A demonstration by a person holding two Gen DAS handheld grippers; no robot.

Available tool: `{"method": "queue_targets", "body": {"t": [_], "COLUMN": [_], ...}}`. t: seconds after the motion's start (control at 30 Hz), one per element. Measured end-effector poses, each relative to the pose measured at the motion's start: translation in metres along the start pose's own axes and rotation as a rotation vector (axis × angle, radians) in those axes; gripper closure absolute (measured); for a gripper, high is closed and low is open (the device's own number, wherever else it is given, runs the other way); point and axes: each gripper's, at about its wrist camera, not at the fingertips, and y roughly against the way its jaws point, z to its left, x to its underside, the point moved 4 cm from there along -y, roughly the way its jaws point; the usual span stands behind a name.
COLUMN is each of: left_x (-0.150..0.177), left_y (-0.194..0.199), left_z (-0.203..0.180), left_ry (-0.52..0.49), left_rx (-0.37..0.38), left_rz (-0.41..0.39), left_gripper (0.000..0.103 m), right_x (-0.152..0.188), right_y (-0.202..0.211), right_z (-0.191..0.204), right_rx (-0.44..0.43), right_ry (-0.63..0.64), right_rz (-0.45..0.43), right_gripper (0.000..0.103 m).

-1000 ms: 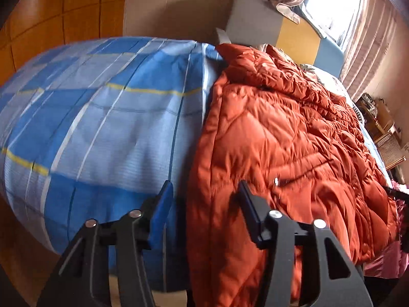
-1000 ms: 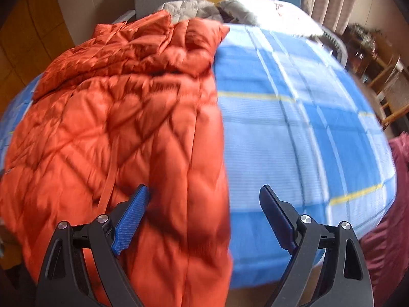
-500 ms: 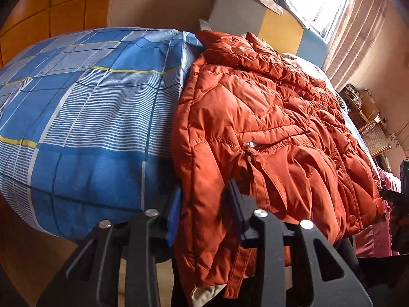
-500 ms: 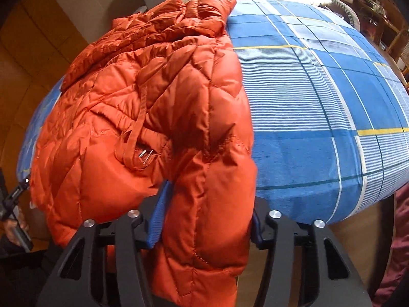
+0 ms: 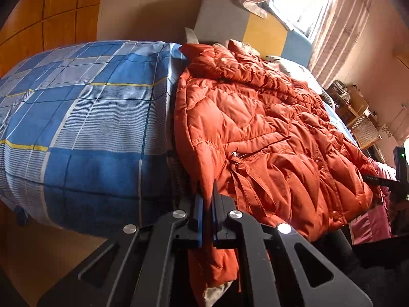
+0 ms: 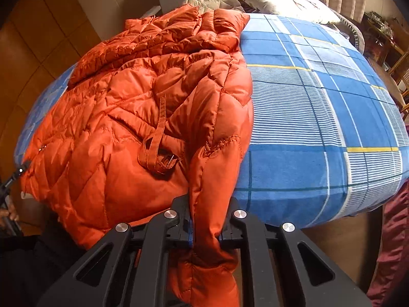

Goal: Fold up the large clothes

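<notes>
Jacket [image 6: 143,117] hem (below frame) hidden

Daylight floods in from the window [image 5: 301,2] at upper right, blown out to white glare. Both views are sharp, strongly bowed by fisheye, with dark vignetted corners and soft shadows.

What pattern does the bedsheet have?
The bedsheet has blue checks with white stripes and thin yellow lines; the right wrist view shows it best.

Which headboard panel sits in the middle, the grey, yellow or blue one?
The yellow padded headboard panel, flanked by the grey panel and the blue panel.
</notes>
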Motion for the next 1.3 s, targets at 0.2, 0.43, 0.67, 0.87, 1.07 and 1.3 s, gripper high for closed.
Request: {"method": "queue_targets", "body": {"t": [0.2, 0.43, 0.67, 0.87, 1.07, 1.3], "left_x": [0.006, 0.015, 0.016, 0.000, -0.027, -0.073], "left_y": [0.032, 0.079, 0.119, 0.120, 0.117, 0.111], "left_z": [0.001, 0.004, 0.004, -0.001, 0.004, 0.008], "left_ry": [-0.008, -0.004, 0.038, 0.042, 0.067, 0.115], "left_rx": [0.041, 0.101, 0.205, 0.269, 0.328, 0.393], "left_rz": [0.002, -0.027, -0.084, -0.138, -0.191, -0.269], "left_gripper": [0.099, 0.100, 0.100, 0.100, 0.100, 0.099], "right_x": [-0.003, 0.003, -0.011, -0.034, -0.053, -0.092], "right_y": [0.025, 0.060, 0.097, 0.107, 0.111, 0.123], "right_z": [0.005, 0.020, 0.027, 0.033, 0.029, 0.028], "right_rx": [-0.005, -0.017, -0.062, -0.108, -0.108, -0.080], "right_ry": [0.031, 0.095, 0.118, 0.108, 0.069, 0.066], "right_rz": [0.005, 0.031, -0.004, -0.087, -0.144, -0.215], "right_gripper": [0.092, 0.092, 0.093, 0.093, 0.093, 0.093]}}
